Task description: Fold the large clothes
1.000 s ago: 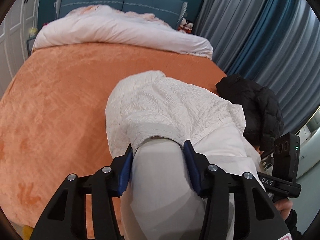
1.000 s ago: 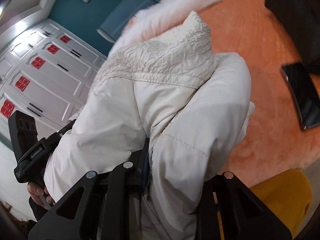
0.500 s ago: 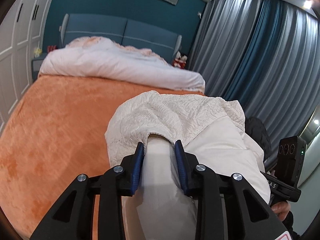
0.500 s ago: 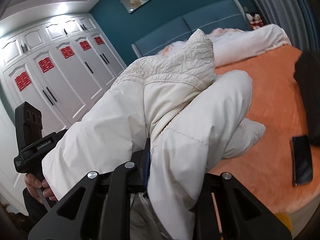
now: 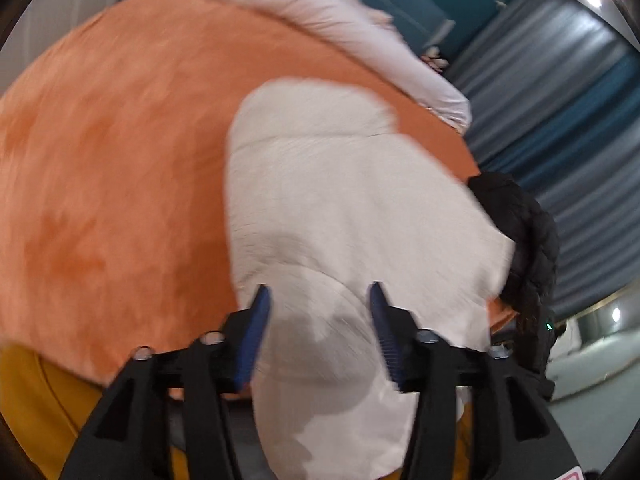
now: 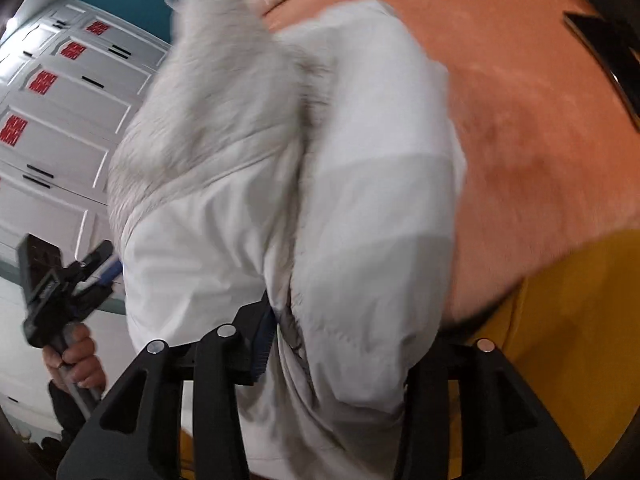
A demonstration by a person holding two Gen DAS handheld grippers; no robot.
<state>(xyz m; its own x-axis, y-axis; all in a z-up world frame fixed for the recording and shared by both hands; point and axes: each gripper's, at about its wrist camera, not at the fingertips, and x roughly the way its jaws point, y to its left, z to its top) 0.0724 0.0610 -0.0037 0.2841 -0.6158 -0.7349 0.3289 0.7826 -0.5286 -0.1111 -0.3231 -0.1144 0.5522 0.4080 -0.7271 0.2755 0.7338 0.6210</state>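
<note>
A bulky white padded jacket [image 5: 340, 184] with a crinkled lining lies bunched over the near edge of the orange bed [image 5: 112, 128]. My left gripper [image 5: 318, 320] has its blue pads spread wide on either side of a jacket fold. In the right wrist view the jacket [image 6: 320, 184] fills the middle, blurred. My right gripper [image 6: 336, 336] has jacket cloth between its jaws; its right finger is hidden by the cloth. The left gripper [image 6: 100, 268] shows at the left of that view, held in a hand and apart from the jacket.
A black puffer jacket [image 5: 524, 240] lies at the bed's right edge. A white duvet [image 5: 320, 16] lies at the head of the bed. A dark phone [image 6: 608, 52] lies on the orange cover. Yellow bed base [image 6: 560, 360] shows below the edge. White wardrobe doors [image 6: 52, 128] stand at the left.
Both views have tipped downward with the jacket, now low over the bed's near edge. The left gripper's pads have spread apart from their close pinch on the fold.
</note>
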